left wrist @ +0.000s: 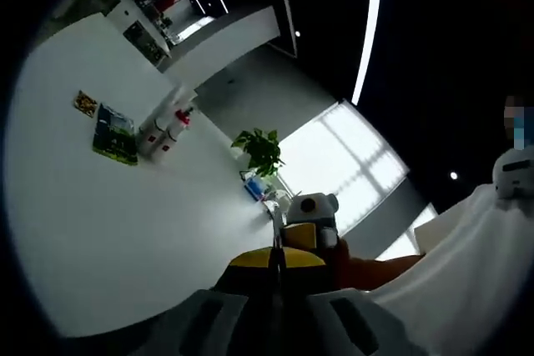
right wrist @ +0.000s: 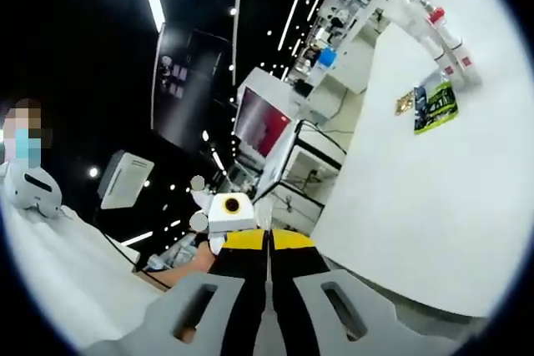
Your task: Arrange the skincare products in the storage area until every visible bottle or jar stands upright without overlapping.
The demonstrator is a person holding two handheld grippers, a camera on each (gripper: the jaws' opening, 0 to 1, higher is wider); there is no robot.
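In the left gripper view my left gripper [left wrist: 277, 256] rises from the bottom edge. Its yellow-tipped jaws are pressed together with nothing between them. The right gripper [left wrist: 300, 238] sits just beyond it to the right, held by a hand in an orange sleeve [left wrist: 375, 268]. In the right gripper view my right gripper [right wrist: 269, 241] is also shut and empty, its yellow pads touching. The left gripper [right wrist: 227, 224] is close by on its left, tip to tip. Both grippers point up and away into the room.
A wide white surface [left wrist: 125, 231] carries a green poster [left wrist: 115, 135] and two red-topped white cylinders [left wrist: 167, 131]. A potted plant [left wrist: 260, 152] is beyond it. White cloth [left wrist: 476, 273] fills the right. Shelving [right wrist: 350, 6], a red-faced screen [right wrist: 260, 127] and a person in white [right wrist: 50, 248] are nearby.
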